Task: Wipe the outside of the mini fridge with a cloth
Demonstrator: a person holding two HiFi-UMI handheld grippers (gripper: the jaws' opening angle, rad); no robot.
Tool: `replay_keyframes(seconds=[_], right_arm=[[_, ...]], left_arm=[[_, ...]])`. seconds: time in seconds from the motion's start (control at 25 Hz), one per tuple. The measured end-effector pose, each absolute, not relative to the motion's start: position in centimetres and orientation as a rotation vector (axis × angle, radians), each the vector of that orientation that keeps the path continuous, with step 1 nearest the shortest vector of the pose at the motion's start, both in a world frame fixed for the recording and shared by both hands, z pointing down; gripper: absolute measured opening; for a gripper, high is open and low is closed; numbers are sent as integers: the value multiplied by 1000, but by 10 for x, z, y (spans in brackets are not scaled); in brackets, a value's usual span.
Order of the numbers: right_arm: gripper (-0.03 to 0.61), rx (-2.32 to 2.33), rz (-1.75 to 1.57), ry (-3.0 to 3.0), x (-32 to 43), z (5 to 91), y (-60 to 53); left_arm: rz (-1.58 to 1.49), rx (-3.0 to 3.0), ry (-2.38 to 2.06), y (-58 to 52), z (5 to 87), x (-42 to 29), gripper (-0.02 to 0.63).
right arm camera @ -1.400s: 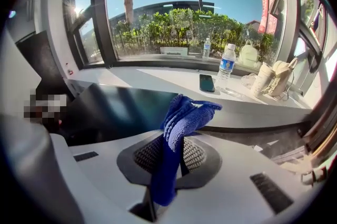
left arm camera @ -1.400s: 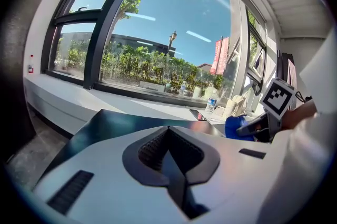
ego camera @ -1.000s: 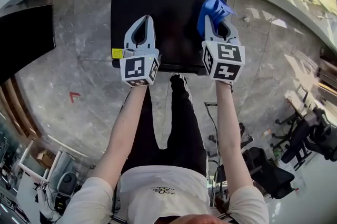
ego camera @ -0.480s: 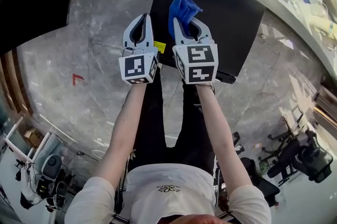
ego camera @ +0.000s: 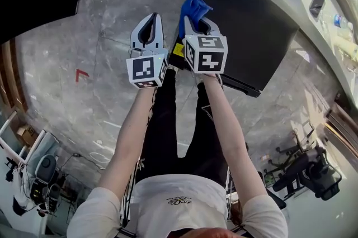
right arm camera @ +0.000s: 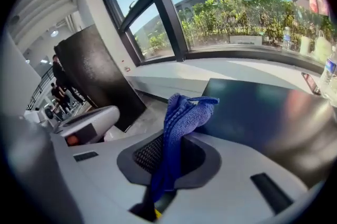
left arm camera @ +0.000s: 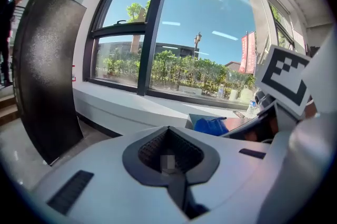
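Our right gripper (ego camera: 200,27), clamped on the blue cloth (ego camera: 193,8), now sits at the left edge of the mini fridge (ego camera: 251,30), having crossed its top in the past second; we judge its side comes next. Our left gripper (ego camera: 150,24) hangs alongside, jaws together, empty.

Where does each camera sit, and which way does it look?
Head view: on the person's head, looking steeply down at the floor and mini fridge; arms, legs, left gripper and right gripper show.
Left gripper view: on the left gripper, facing the window along shut jaws; the right gripper's cube shows.
Right gripper view: on the right gripper, facing the mini fridge; its jaws pinch the cloth.
Both gripper views share window and cloth.
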State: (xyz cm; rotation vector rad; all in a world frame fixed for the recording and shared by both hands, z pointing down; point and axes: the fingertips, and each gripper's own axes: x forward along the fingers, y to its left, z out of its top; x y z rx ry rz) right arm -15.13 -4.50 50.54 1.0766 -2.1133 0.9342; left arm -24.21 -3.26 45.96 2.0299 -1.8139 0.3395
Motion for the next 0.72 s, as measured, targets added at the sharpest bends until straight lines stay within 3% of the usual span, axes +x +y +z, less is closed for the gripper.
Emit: replay_keyframes(seconds=[0.28, 0.72], right_arm=[[61, 1093, 880, -2063, -153, 517, -50], [61, 1186, 896, -2035, -113, 515, -46]], left_arm=[[367, 2049, -1749, -38, 476, -248, 3], [349, 2103, -1676, -51, 476, -201, 3]])
